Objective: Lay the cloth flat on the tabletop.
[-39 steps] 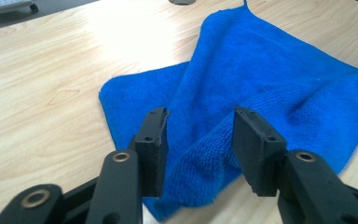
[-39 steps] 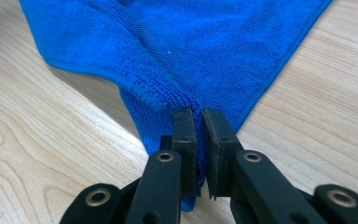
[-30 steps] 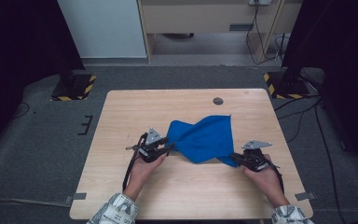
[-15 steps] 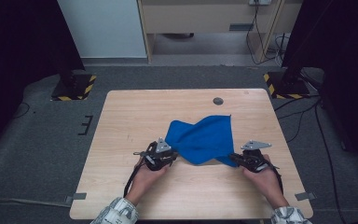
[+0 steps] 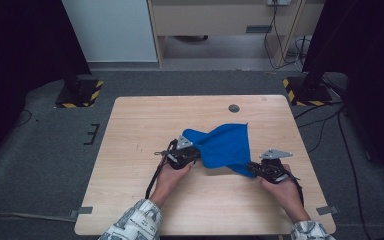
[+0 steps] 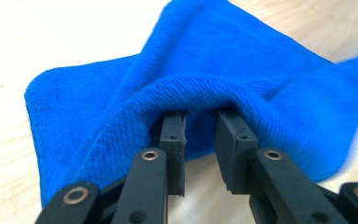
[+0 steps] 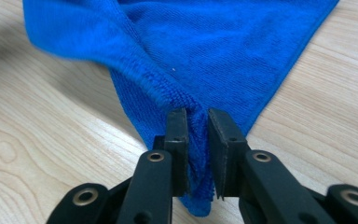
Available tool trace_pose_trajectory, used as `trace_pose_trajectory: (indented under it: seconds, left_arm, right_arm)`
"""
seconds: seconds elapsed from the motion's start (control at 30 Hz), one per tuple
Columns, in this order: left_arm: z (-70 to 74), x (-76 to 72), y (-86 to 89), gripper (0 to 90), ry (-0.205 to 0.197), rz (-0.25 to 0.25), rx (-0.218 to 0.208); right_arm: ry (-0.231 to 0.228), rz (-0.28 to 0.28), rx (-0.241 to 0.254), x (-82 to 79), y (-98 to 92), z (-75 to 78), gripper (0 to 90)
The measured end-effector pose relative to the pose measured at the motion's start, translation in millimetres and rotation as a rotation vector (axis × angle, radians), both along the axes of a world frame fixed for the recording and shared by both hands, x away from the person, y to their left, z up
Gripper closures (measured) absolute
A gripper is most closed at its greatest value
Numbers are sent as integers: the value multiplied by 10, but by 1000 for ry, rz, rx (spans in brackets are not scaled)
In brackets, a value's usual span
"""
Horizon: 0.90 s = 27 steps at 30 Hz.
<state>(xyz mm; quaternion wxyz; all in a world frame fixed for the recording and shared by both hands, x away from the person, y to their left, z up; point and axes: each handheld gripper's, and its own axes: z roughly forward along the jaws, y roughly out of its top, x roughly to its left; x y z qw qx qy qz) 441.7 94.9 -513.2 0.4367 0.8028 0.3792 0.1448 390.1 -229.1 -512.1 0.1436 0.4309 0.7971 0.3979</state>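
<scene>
So there's a blue cloth (image 5: 223, 146) on the light wooden table (image 5: 130, 130), sitting a bit right of the middle and toward the person's side; it's bunched and twisted rather than flat, with one flat corner pointing toward the far edge. The left gripper (image 5: 186, 155) is at the cloth's left end; in the left gripper view (image 6: 200, 140) its jaws have just been closing, and they're tucked under a raised fold with the fabric draped over the tips; there's a visible gap between the pads, and I honestly can't tell whether they're pinching anything. The right gripper (image 5: 258, 169) is at the cloth's near right corner; in the right gripper view (image 7: 196, 140) a thin, rolled-up corner of the cloth (image 7: 223, 51) runs down between the two pads; its jaws have just been opening a little, but the corner looks squeezed between them. There's also a small dark round hole (image 5: 234, 108) in the tabletop near the far edge, well apart from the cloth.
</scene>
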Motion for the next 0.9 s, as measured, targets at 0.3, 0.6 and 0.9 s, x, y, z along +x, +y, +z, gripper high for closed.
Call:
trace_pose_trajectory:
  seconds: [0.3,0.6,0.9]
  left_arm:
    - [-74,150,-130,626,-2,-2,30]
    - [-187,101,-192,430,25,-39,109]
    - [-158,-14,-155,667,-12,-22,129]
  right_arm:
    - [21,-31,-2,34,-59,-40,732]
    - [17,-24,-4,20,-60,-39,815]
    - [6,-16,-7,11,-67,-25,854]
